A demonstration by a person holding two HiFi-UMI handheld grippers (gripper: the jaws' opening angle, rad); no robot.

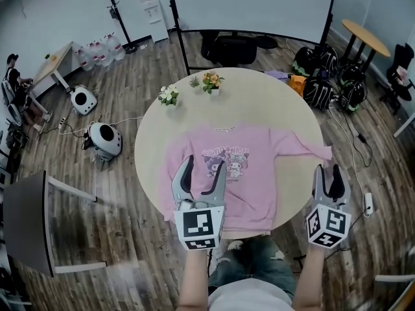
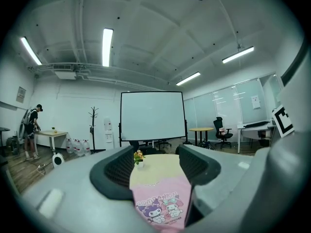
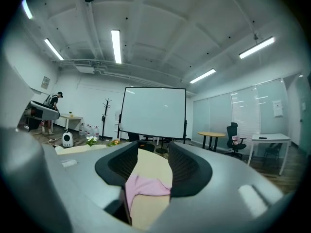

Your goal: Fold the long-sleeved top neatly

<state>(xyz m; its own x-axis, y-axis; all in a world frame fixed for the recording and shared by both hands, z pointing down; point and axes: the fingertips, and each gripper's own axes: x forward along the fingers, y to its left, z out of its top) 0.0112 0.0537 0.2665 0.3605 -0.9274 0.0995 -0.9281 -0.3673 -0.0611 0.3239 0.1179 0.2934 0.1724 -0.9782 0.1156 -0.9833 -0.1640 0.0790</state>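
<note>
Left gripper (image 1: 205,163) over the pink top (image 1: 253,196), right gripper (image 1: 328,170) by its sleeve (image 1: 303,149): fingers apart, gripping nothing.

top (image 1: 256,177) partly hidden under left tongs (image 1: 205,165), chest lettering (image 1: 225,151) too small

Office meeting room, by look of it. Large white projection screen on black frame (image 2: 152,115) at far end. Long fluorescent ceiling strip lights (image 2: 107,46). Glazed partition wall (image 2: 228,103). Black swivel office chair (image 2: 223,131) near small round wooden table (image 2: 200,129). Clear water-cooler bottles (image 1: 104,47) clustered near white water dispenser (image 1: 151,10). Black coat stand (image 2: 93,123). Grey wood-plank floor (image 1: 123,109).
</note>
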